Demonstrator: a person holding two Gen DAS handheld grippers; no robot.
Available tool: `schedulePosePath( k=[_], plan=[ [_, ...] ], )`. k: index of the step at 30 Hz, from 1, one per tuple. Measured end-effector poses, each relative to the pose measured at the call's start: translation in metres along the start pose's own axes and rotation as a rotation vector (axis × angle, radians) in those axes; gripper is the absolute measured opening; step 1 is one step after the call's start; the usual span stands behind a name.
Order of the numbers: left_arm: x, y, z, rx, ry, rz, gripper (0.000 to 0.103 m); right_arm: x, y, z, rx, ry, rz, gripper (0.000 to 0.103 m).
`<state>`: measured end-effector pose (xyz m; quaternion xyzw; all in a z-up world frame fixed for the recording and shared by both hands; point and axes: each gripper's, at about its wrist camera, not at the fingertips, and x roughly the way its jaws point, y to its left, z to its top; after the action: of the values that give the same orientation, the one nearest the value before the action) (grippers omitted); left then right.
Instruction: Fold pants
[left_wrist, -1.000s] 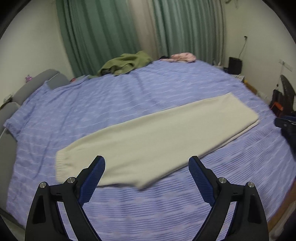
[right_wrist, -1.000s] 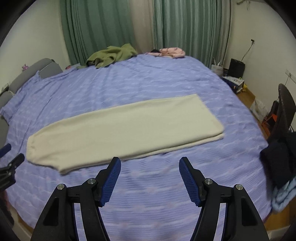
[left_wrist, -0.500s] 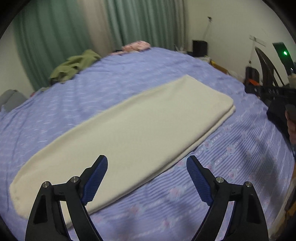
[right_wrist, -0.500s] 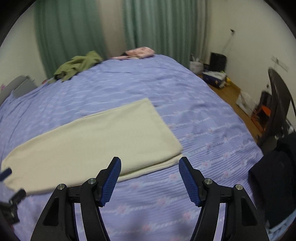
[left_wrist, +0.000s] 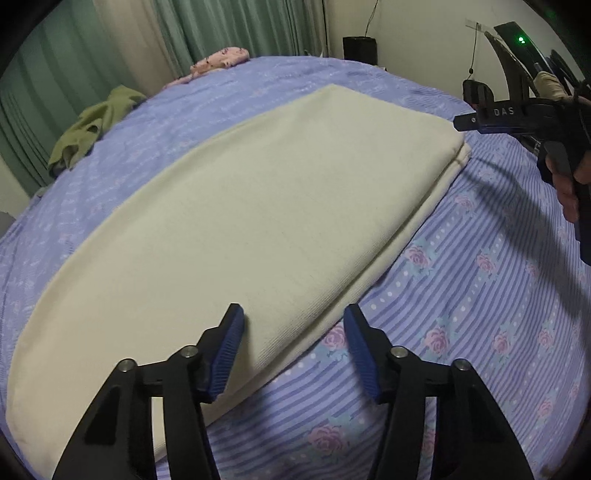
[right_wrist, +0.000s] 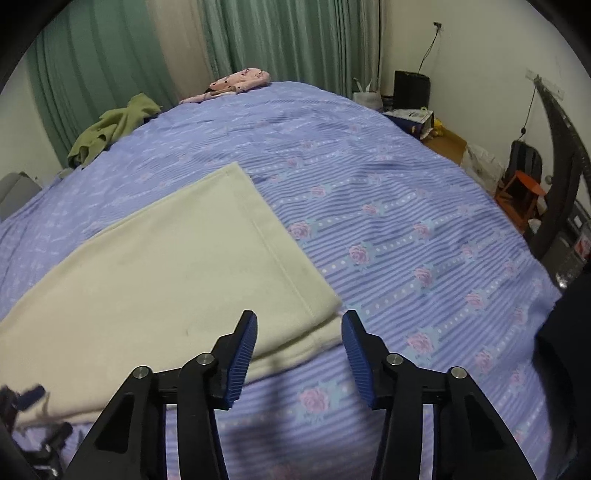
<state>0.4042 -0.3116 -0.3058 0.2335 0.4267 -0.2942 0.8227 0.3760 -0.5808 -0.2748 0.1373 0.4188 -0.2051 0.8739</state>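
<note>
Cream pants (left_wrist: 258, 206), folded in half lengthwise, lie flat on a blue flowered bedspread (left_wrist: 480, 295). My left gripper (left_wrist: 293, 332) is open, low over the near long edge of the pants at mid-length. My right gripper (right_wrist: 299, 336) is open, just above the near corner of the wide waist end (right_wrist: 207, 258). In the left wrist view the right gripper (left_wrist: 524, 122) shows at the right edge. Neither holds cloth.
A green garment (right_wrist: 110, 125) and a pink garment (right_wrist: 236, 83) lie at the far side of the bed by green curtains. Boxes, bags and an orange stool (right_wrist: 524, 188) stand on the floor to the right. A dark garment (right_wrist: 565, 350) lies at the right.
Both grippers have moved down and closer to the pants' near edge. The jaws of both have narrowed but remain open.
</note>
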Motion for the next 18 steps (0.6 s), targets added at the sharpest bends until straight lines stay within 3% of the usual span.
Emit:
schedulePosePath(
  k=[3, 6, 8, 10, 11, 12, 16, 17, 18],
  plan=[
    [0.005, -0.001, 0.003, 0.0, 0.001, -0.002, 0.051, 0.01, 0.0, 0.004, -0.013, 0.005, -0.027, 0.048],
    [0.009, -0.003, 0.007, 0.02, 0.004, -0.013, 0.038, 0.02, -0.003, 0.005, 0.006, 0.022, -0.028, 0.046],
    [0.011, -0.004, 0.009, 0.026, 0.007, -0.021, 0.029, 0.027, -0.005, 0.005, 0.012, 0.035, -0.033, 0.039],
    [0.012, -0.002, 0.011, 0.025, 0.011, -0.03, 0.013, 0.033, -0.008, 0.004, 0.02, 0.049, -0.047, 0.032],
    [0.013, -0.002, 0.012, 0.023, 0.014, -0.031, 0.012, 0.034, -0.009, 0.004, 0.024, 0.048, -0.055, 0.018],
    [0.014, -0.002, 0.012, 0.022, 0.016, -0.035, 0.009, 0.035, -0.01, 0.003, 0.026, 0.051, -0.062, 0.012],
    [0.009, 0.0, 0.016, 0.006, 0.018, -0.046, 0.006, 0.028, -0.014, 0.002, 0.017, 0.037, -0.05, 0.008],
    [0.003, 0.001, 0.017, -0.003, 0.007, -0.051, 0.006, 0.023, -0.014, 0.002, 0.012, 0.031, -0.048, 0.001],
    [-0.001, 0.002, 0.018, -0.005, -0.002, -0.053, 0.006, 0.017, -0.015, 0.003, 0.011, 0.022, -0.051, 0.001]
  ],
)
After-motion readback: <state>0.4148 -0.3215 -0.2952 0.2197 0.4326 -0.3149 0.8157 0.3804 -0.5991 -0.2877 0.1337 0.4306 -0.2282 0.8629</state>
